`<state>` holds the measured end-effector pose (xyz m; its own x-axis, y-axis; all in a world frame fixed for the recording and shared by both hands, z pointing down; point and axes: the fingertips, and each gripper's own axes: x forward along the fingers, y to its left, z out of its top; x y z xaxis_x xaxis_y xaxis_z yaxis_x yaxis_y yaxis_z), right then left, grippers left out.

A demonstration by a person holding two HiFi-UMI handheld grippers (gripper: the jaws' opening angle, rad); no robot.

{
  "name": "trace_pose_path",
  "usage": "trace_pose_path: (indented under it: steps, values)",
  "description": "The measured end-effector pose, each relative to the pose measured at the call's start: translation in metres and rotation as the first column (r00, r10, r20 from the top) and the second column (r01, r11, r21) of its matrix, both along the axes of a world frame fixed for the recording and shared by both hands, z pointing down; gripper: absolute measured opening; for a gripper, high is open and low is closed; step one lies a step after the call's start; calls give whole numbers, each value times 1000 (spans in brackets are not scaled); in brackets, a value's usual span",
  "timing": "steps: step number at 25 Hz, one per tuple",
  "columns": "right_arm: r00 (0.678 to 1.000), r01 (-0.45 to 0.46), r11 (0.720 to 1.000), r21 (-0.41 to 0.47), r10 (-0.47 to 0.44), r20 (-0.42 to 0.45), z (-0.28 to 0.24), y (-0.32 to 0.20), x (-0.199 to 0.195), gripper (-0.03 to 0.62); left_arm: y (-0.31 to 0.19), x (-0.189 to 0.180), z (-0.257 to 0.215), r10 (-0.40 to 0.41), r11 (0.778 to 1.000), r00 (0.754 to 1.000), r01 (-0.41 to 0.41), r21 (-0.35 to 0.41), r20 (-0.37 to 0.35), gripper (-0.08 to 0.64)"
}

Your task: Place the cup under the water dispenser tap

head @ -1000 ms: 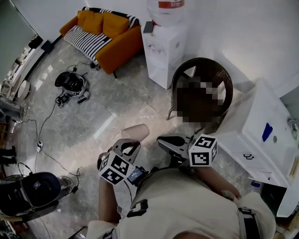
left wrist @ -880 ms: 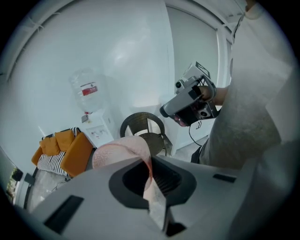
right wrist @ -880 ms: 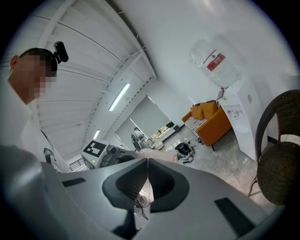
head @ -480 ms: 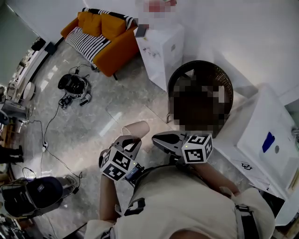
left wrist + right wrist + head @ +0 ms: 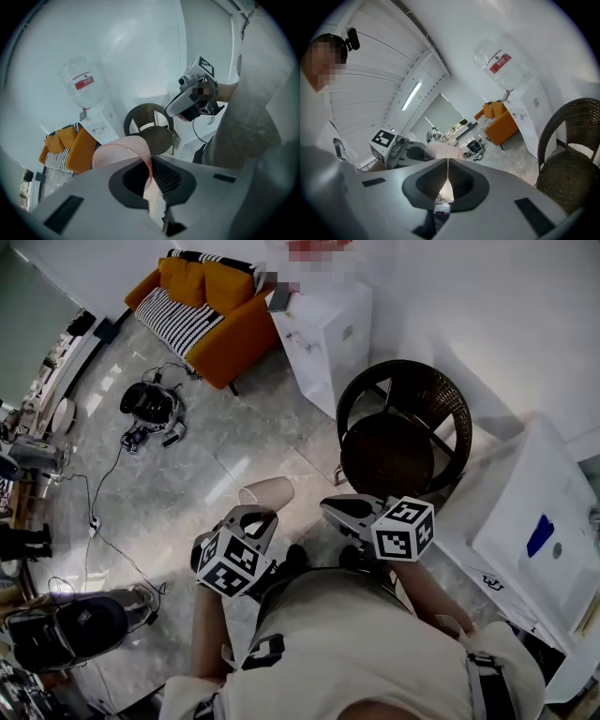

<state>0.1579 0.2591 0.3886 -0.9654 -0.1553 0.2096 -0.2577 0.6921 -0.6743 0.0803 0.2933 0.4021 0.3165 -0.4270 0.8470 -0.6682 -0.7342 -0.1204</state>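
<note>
The left tongs (image 5: 255, 517) are clamped on the pink cup (image 5: 265, 493), pinching its wall just below the rim. In the left gripper view the cup's (image 5: 123, 152) wall runs down between the 2 jaws, which stand almost together on it. That grip is the same as 1 second ago. The right tongs (image 5: 333, 507) hold nothing, and the right gripper view shows their jaws meeting in a thin line, as they did before.

Against the earlier picture, both tongs have moved a little forward over the grey floor (image 5: 187, 484), keeping side by side. The cup now sits slightly higher in the head view. It hangs in the air above the floor, well apart from the white water dispenser (image 5: 323, 329), which stands against the far wall with its bottle (image 5: 82, 86) on top. The tap cannot be made out.

The dark wicker chair (image 5: 405, 423) stands between the tongs and the dispenser, off to the right. The orange sofa (image 5: 211, 306) lies left of the dispenser and has slid a little toward the top left corner of the head view.
</note>
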Motion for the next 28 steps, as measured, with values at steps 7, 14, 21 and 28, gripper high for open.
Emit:
trace_pose_path:
  steps: [7, 14, 21, 28]
  values:
    - [999, -41, 999, 28, 42, -33, -1, -19, -17, 28, -17, -23, 5, 5, 999, 999, -3, 35, -52, 61]
    - [987, -129, 992, 4, 128, -96, 0, -38, -72, 28, -58, -85, 9, 121, 991, 992, -118, 66, -42, 61]
    - [975, -146, 989, 9, 146, -166, -2, -60, -154, 28, -96, -163, 14, 196, 980, 975, -190, 57, -110, 61]
    - [967, -148, 989, -9, 143, -209, 1, -79, -223, 28, -118, -222, 16, 228, 973, 963, -219, 76, -145, 61]
